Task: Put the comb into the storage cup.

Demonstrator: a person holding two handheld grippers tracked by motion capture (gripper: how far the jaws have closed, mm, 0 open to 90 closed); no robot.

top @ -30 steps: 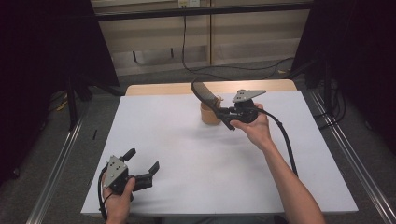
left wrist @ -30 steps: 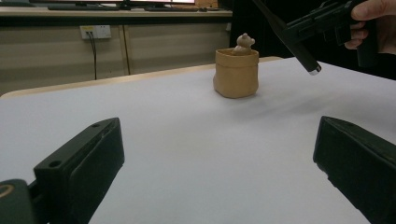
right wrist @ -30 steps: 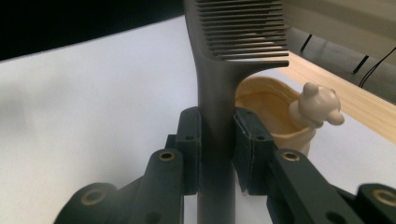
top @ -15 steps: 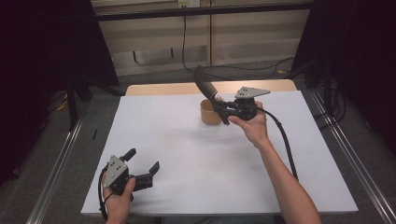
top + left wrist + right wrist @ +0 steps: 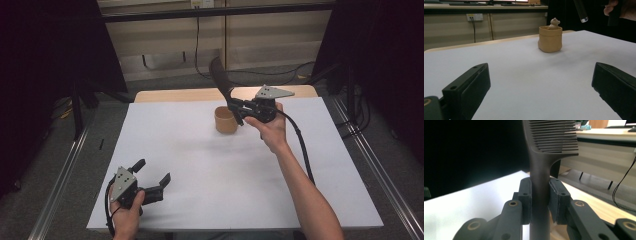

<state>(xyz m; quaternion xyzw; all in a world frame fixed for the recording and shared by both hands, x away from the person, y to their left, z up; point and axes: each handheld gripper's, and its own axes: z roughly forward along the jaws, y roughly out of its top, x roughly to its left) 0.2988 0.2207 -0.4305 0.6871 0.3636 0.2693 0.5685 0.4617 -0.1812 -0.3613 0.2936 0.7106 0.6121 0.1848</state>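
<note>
High view: right gripper (image 5: 239,111) raised over the far part of the white table (image 5: 210,165), jaws clamped on the handle of a black comb (image 5: 221,79). Comb tilted, toothed end up and toward the far left, handle end down beside the gripper. Tan pot (image 5: 225,120) standing on the table just below and left of that gripper, close to the comb's lower end; whether touching, impossible to tell. Left gripper (image 5: 154,176) held low over the near left corner, jaws spread wide with nothing between, well apart from pot and comb. Cable (image 5: 300,145) trailing from the right gripper along the forearm.

Left gripper view: two black jaws far apart at the bottom corners, bare white table between them. Pot (image 5: 550,38) upright farther off, near the far edge, a small brown figure (image 5: 554,23) poking out of its top. Tip of the comb's handle (image 5: 580,11) hanging above and right of the pot, clear of it. Part of a hand (image 5: 621,8) at the upper right.

Right gripper view: jaws pressed tight on either side of the comb's handle (image 5: 539,195). Handle rising straight up between the pads (image 5: 555,198), teeth (image 5: 556,136) fanning out to the right at the top. White table below left.
</note>
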